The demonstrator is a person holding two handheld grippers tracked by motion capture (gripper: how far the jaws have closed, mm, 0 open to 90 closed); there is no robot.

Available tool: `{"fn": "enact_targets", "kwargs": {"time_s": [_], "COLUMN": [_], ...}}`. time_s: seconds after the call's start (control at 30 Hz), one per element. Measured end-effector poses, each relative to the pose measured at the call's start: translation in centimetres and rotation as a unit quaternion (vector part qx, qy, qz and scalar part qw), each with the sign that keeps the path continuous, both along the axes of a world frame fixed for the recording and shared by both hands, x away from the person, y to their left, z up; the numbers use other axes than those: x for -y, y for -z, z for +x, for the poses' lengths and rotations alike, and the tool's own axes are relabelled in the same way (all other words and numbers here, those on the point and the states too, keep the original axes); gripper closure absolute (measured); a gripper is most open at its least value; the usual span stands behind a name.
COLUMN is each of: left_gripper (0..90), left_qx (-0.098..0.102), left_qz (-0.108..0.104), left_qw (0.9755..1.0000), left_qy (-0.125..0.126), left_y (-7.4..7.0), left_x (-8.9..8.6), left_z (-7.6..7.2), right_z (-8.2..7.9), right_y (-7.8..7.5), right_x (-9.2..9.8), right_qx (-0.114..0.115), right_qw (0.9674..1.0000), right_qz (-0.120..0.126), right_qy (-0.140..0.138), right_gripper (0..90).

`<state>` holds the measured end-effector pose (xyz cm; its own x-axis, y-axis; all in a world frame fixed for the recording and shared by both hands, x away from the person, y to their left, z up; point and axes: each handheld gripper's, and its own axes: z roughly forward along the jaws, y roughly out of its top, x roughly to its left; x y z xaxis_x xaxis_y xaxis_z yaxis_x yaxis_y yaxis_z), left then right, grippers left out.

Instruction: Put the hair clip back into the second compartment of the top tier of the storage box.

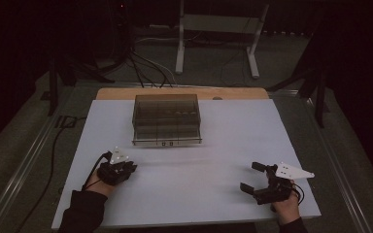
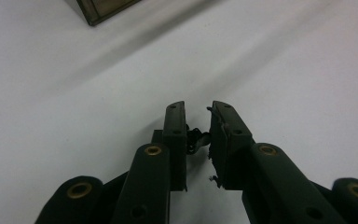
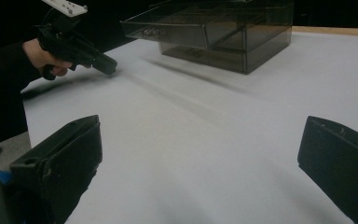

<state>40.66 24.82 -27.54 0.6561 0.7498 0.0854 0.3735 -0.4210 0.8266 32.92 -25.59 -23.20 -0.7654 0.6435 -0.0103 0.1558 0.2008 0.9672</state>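
Note:
A smoky see-through drawer box [image 1: 166,119] stands at the back middle of the white table [image 1: 199,194]; its corner [image 2: 98,9] shows in the left gripper view. From the right gripper view the box [image 3: 242,42] has an upper drawer [image 3: 168,30] pulled partly out. Small items lie inside, too dim to name. My left gripper [image 1: 132,166] rests at the near left, jaws nearly together with nothing between them [image 2: 198,107]. It also appears far off in the right gripper view [image 3: 109,69]. My right gripper [image 1: 249,177] sits at the near right, jaws spread wide over bare table [image 3: 200,154].
A wooden strip [image 1: 184,92] edges the table's far side. Behind it a white metal stand [image 1: 218,29] and cables [image 1: 145,68] lie on the dark floor. A cable [image 1: 53,145] runs along the left of the table.

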Motion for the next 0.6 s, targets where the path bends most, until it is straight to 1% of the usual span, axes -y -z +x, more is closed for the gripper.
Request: {"fn": "enact_targets", "kwargs": {"time_s": [0.13,0.33,0.4,0.47,0.6], "left_gripper": [78.1,78.1,78.1,78.1,78.1], "left_qx": [0.003,0.010,0.011,0.010,0.012], "left_qz": [0.000,0.007,0.009,0.007,0.009], "left_qw": [1.0000,0.9998,0.9997,0.9997,0.9996], "left_qy": [0.005,0.015,0.019,0.021,0.024], "left_y": [-0.4,-0.8,-1.0,-1.0,-1.2], "left_x": [0.1,0.5,0.6,0.7,0.9], "left_z": [-0.4,-0.9,-1.1,-1.1,-1.2], "right_z": [0.0,0.0,0.0,0.0,0.0], "right_y": [0.0,0.0,0.0,0.0,0.0], "right_x": [0.0,0.0,0.0,0.0,0.1], "right_qx": [0.000,-0.001,-0.001,-0.001,0.001], "right_qw": [1.0000,1.0000,1.0000,1.0000,1.0000], "right_qz": [0.001,0.001,0.003,0.002,0.003], "right_qy": [0.001,0.002,0.002,0.002,0.003], "right_gripper": [0.0,0.0,0.0,0.0,0.0]}}
